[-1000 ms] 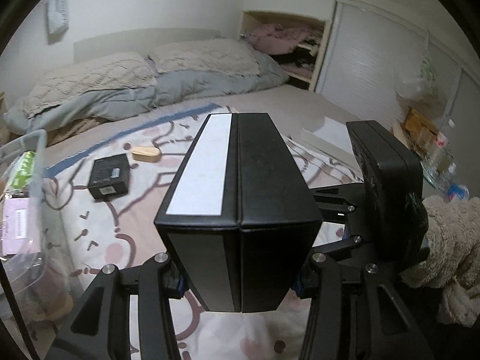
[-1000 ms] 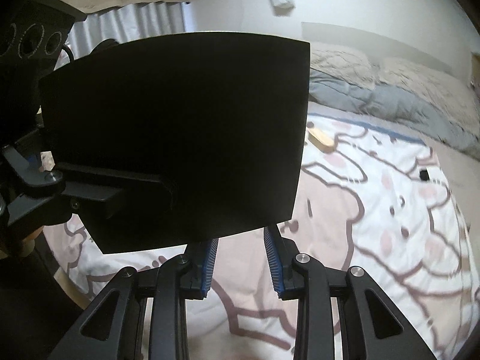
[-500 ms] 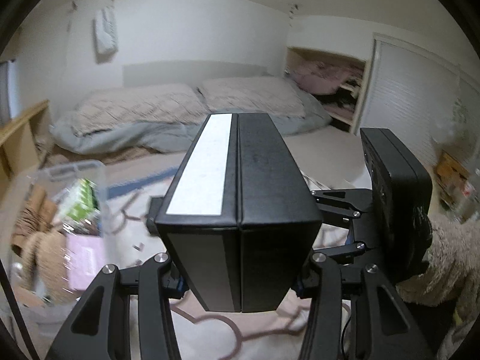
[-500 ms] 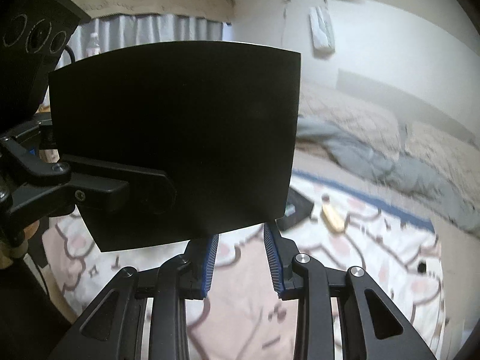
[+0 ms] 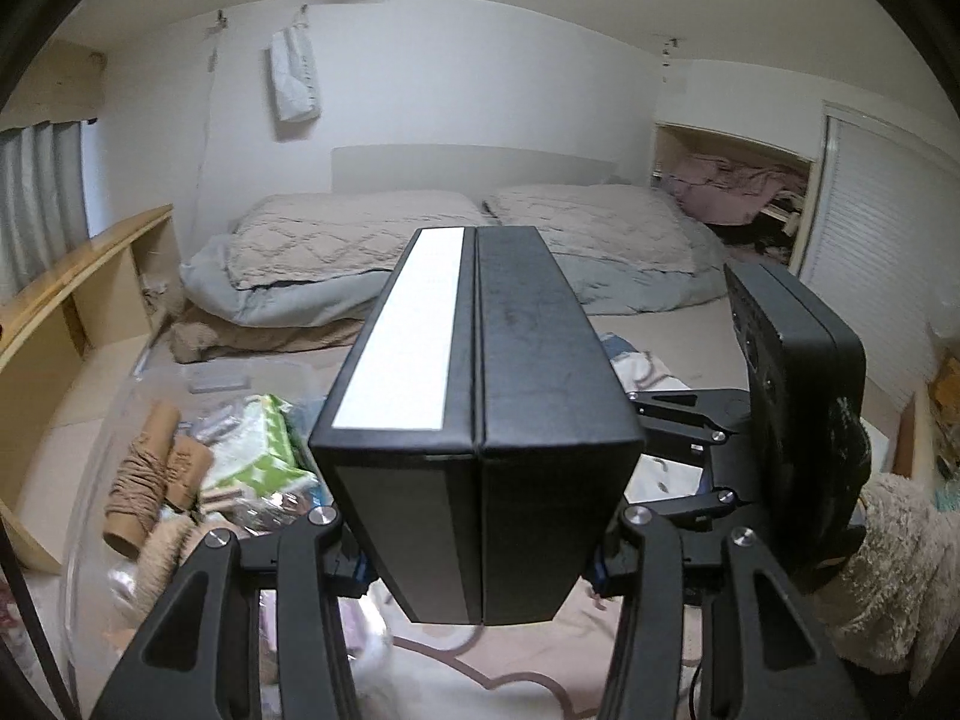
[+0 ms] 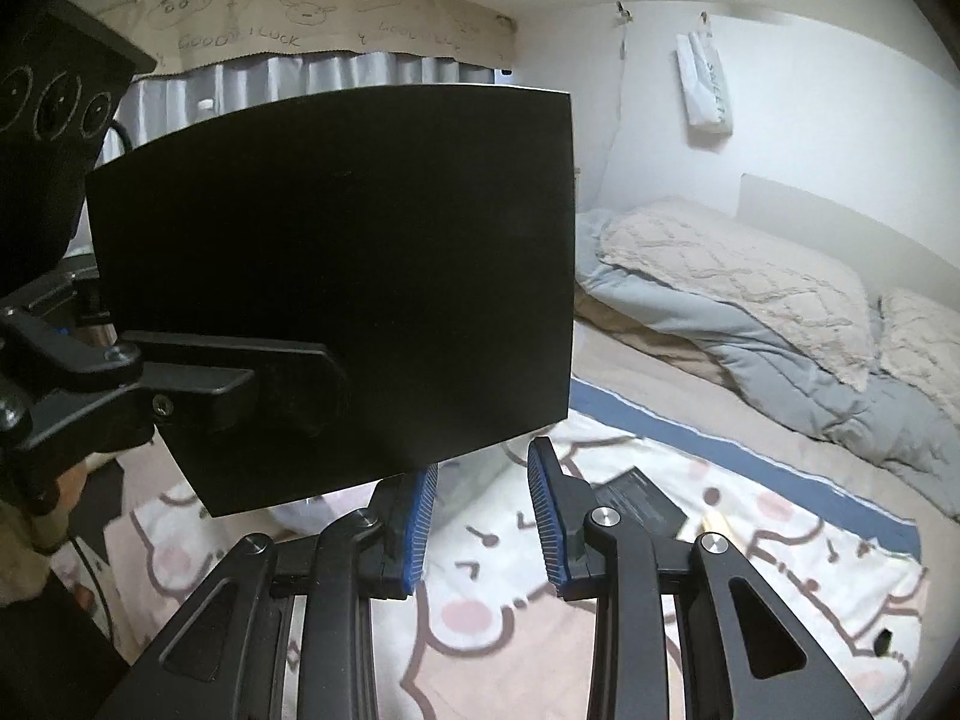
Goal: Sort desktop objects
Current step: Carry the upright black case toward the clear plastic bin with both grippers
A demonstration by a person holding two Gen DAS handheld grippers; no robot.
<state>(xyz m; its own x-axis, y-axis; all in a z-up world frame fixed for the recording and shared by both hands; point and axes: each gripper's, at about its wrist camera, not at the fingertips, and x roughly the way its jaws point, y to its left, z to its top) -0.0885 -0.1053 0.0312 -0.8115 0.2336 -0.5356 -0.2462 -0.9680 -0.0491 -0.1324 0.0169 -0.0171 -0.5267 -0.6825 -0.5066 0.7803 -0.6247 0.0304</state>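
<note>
Evidently our left gripper (image 5: 480, 564) pinches the black box (image 5: 480, 420) at its near end, aloft over the clear bin (image 5: 198, 462); right gripper (image 6: 480, 516) spread, empty; we judge it rigid, smooth-sided, light, best clamped across flat sides.

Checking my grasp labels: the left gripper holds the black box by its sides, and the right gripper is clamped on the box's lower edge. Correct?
Not quite. The left gripper does hold the black box by its sides, but the right gripper is not clamped on it. The right wrist view shows its blue pads apart below the box, with only bedspread between them.
</note>
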